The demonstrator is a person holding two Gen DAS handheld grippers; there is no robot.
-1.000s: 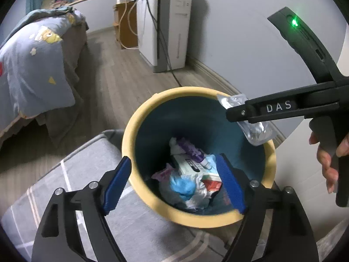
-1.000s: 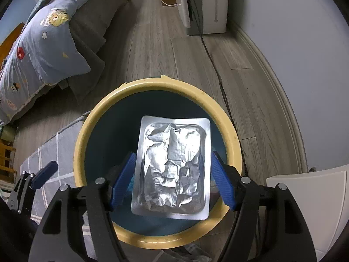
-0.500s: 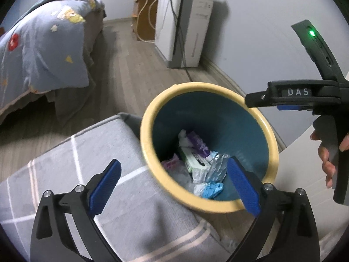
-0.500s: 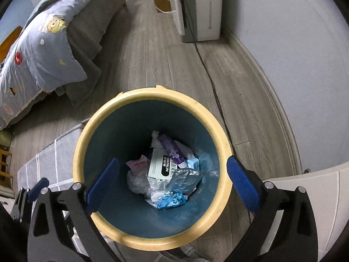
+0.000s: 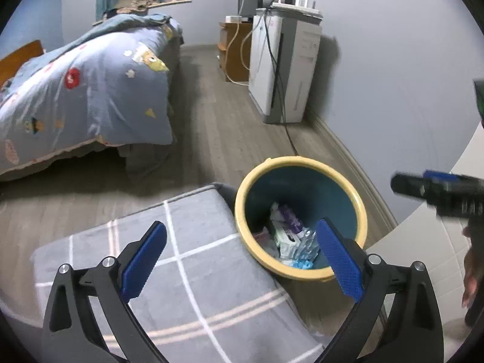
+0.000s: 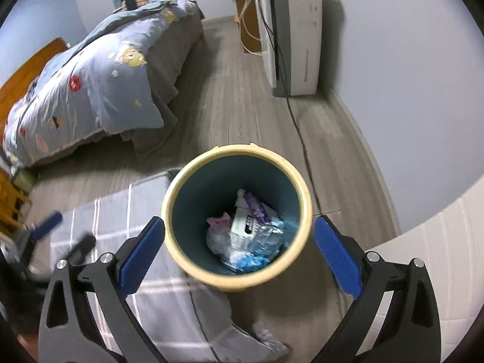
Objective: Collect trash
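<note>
A round bin with a yellow rim (image 5: pixel 299 160) and dark blue inside stands on the floor; it also shows in the right wrist view (image 6: pixel 236 151). Several pieces of trash (image 6: pixel 246 239) lie at its bottom, among them a silver foil packet (image 6: pixel 267 234) and a purple wrapper; the trash also shows in the left wrist view (image 5: pixel 292 239). My right gripper (image 6: pixel 239 255) is open and empty, above the bin. My left gripper (image 5: pixel 242 260) is open and empty, above the grey blanket and the bin's left side. The right gripper shows blurred in the left wrist view (image 5: pixel 438 187).
A grey checked blanket (image 5: pixel 187 275) lies left of the bin. A bed with a blue quilt (image 5: pixel 81 90) is at the left. A white appliance (image 5: pixel 284 66) with cables stands by the wall. A white surface (image 6: pixel 447 242) is at the right.
My right gripper opened and dropped the foil packet into the bin. Both grippers have since pulled back and up from the bin, and the left one has opened wider.
</note>
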